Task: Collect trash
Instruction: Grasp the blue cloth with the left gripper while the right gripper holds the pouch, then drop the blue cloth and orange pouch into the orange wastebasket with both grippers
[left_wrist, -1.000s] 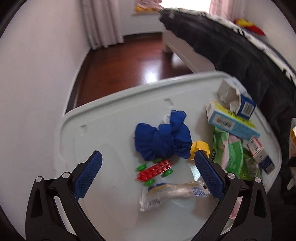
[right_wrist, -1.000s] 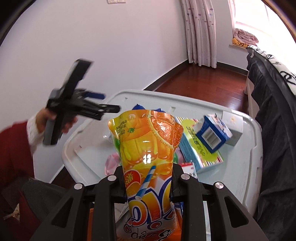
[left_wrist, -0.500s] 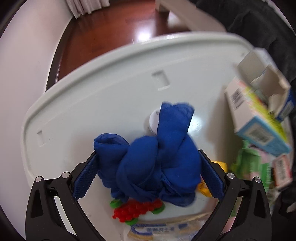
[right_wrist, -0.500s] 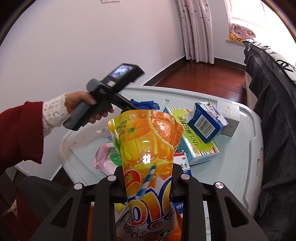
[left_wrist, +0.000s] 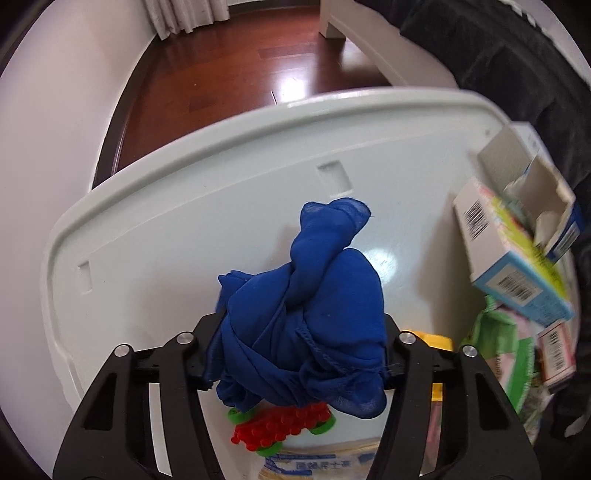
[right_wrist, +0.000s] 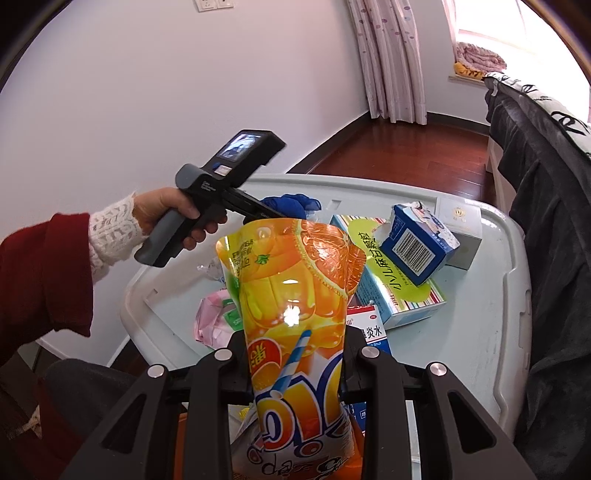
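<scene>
The left claw (left_wrist: 299, 354) is closing around the bunched blue cloth (left_wrist: 310, 314) on the pale tabletop (left_wrist: 184, 206), its twisted tail pointing away toward the far rim. The right claw (right_wrist: 295, 365) is clamped on the orange drink pouch (right_wrist: 291, 295), upright, long axis vertical.

Left gripper (left_wrist: 297, 350) jaws closing around blue cloth bundle (left_wrist: 306, 317) on pale lid (left_wrist: 184, 221), boxes (left_wrist: 513, 258) at right edge.
</scene>
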